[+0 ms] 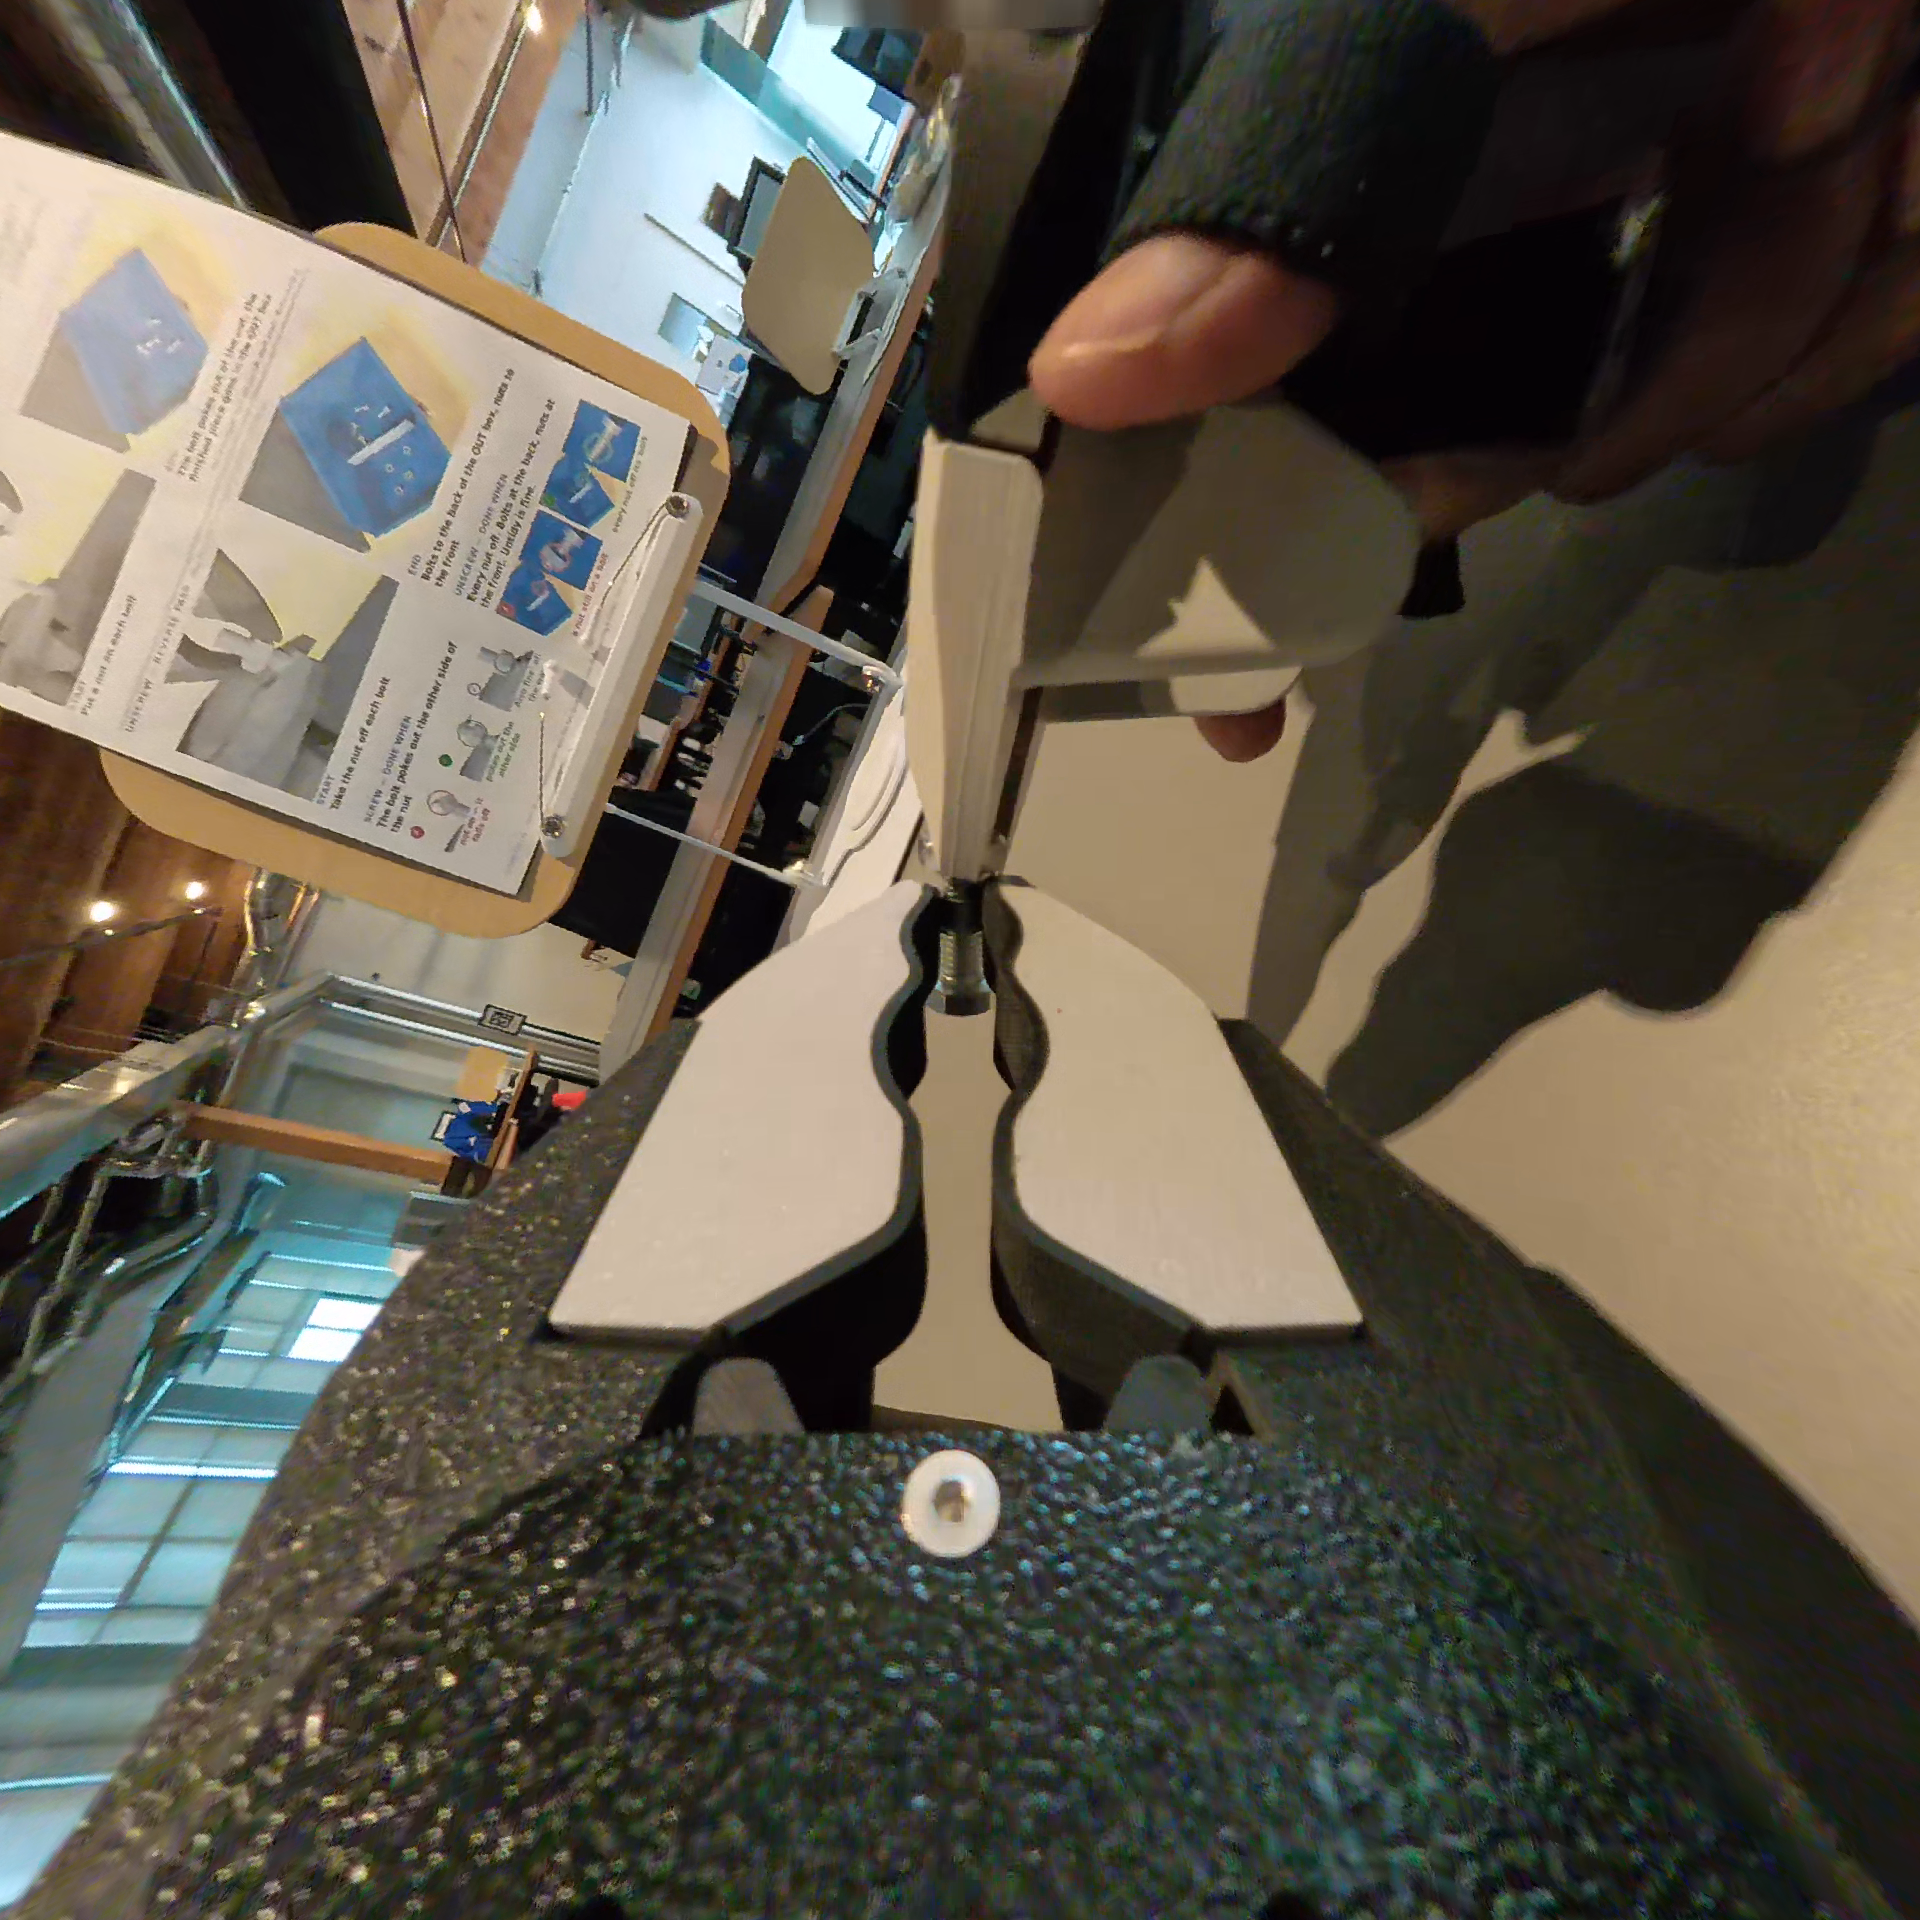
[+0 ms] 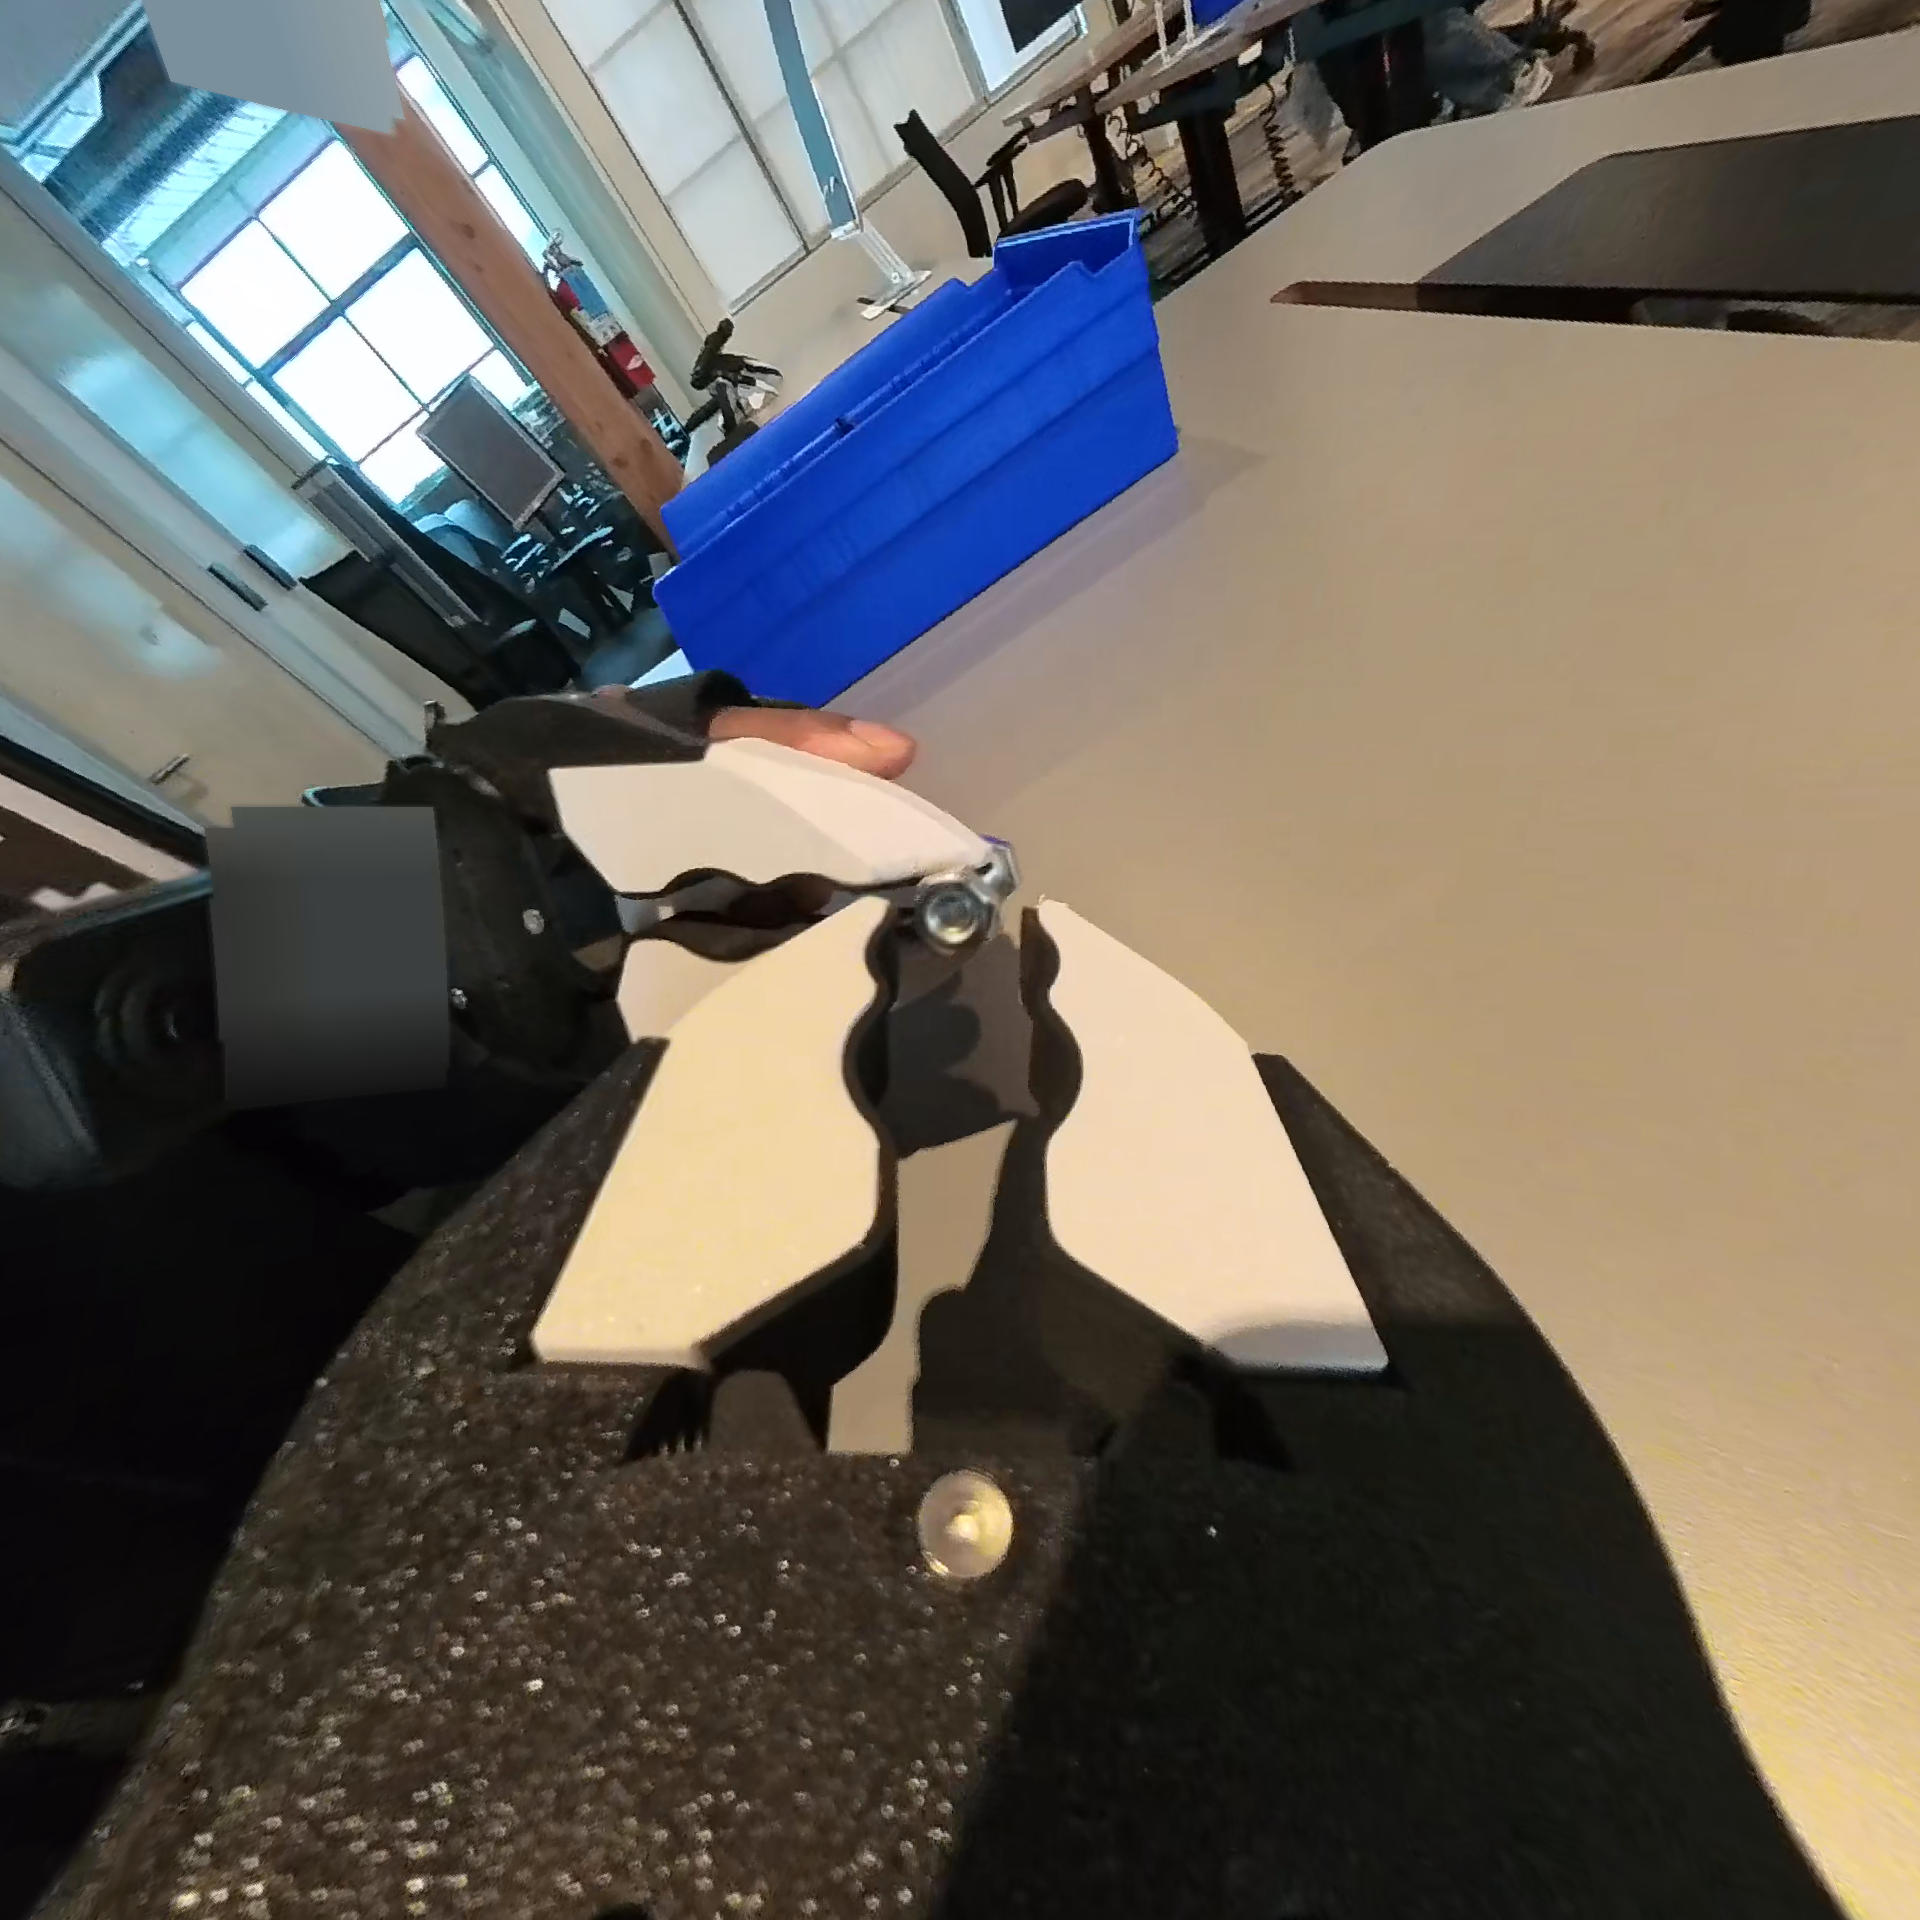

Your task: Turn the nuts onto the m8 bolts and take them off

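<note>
The left claw [image 1: 958,920] was pressed together on the bolt [image 1: 961,961], held up above the counter [image 2: 1455,727]. The threaded shank lay in the narrow gap near the tips, with its free end pointing back toward the claw's body. At the far end of the bolt, just past those tips, sat a hex piece [image 2: 951,920]. Whether that was the nut or the bolt's head, I could not tell.

The right claw [image 2: 961,914] met it there at an angle and stood a little spread. One tip lay against the hex piece, and a slim gap showed before the other tip. Seen from the left side, the right claw's fingers [image 1: 971,623] came in edge-on and touched the end of the bolt.

A gloved hand [image 1: 1351,260] gripped the right claw, its bare thumb on the white finger plate. Another hand [image 2: 821,740] rested a thumb on the left claw.

Farther out, a blue bin [image 2: 914,447] sat on the counter, well apart from the claws. A printed sheet [image 1: 312,499] on a wooden board stood propped on a stand at the counter's edge.
</note>
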The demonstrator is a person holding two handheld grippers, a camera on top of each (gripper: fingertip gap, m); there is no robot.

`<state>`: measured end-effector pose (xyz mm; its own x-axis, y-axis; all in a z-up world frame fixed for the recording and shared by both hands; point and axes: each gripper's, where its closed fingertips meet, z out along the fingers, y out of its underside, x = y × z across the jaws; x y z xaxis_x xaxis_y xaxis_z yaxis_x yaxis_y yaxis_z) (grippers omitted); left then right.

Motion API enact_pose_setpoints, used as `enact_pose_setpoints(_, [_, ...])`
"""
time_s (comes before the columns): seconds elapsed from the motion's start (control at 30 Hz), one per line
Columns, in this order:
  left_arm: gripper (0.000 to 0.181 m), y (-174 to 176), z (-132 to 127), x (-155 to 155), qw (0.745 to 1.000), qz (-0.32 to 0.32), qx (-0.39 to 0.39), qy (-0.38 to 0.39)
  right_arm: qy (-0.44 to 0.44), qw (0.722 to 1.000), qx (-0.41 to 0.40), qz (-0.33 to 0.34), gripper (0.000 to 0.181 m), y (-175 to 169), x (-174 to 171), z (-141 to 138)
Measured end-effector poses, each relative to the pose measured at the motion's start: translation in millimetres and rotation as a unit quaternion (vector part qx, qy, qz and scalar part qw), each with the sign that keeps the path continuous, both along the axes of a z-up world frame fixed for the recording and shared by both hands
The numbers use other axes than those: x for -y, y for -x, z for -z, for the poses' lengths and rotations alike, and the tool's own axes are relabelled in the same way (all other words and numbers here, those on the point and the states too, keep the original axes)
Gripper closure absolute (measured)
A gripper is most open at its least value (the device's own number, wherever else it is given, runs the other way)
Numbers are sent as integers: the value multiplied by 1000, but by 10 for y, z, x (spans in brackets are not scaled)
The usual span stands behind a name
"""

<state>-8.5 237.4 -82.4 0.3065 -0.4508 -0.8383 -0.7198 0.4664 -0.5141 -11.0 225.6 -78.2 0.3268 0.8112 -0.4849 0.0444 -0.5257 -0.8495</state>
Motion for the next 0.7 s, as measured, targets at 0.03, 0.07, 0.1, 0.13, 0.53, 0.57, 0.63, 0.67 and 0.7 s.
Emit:
enact_pose_setpoints(0.03, [174,-8,0,8,1000,1,-3,-4,1,1000,0,3,159,-4,-8,3])
enact_pose_setpoints(0.07, [174,-14,0,14,1000,2,-7,-8,2,1000,-1,4,159,-7,-13,2])
enact_pose_setpoints(0.1, [174,-21,2,19,1000,2,-11,-12,4,1000,-3,4,160,-9,-14,-1])
enact_pose_setpoints(0.13, [174,-23,4,18,1000,0,-14,-15,6,1000,-4,3,161,-10,-13,0])
enact_pose_setpoints(0.53, [170,-26,-13,-7,1000,1,23,-5,20,999,-25,-3,167,-11,-21,-23])
enact_pose_setpoints(0.57, [163,-25,-26,-9,999,4,42,9,23,999,-33,-4,167,-18,-25,-34])
enact_pose_setpoints(0.63, [153,-30,-50,4,996,21,73,40,29,998,-51,-9,167,-39,-34,-65])
enact_pose_setpoints(0.67, [152,-36,-62,25,994,35,86,53,32,998,-60,-11,167,-53,-37,-88])
enact_pose_setpoints(0.7, [151,-36,-75,35,991,45,103,68,33,997,-70,-15,167,-66,-38,-111])
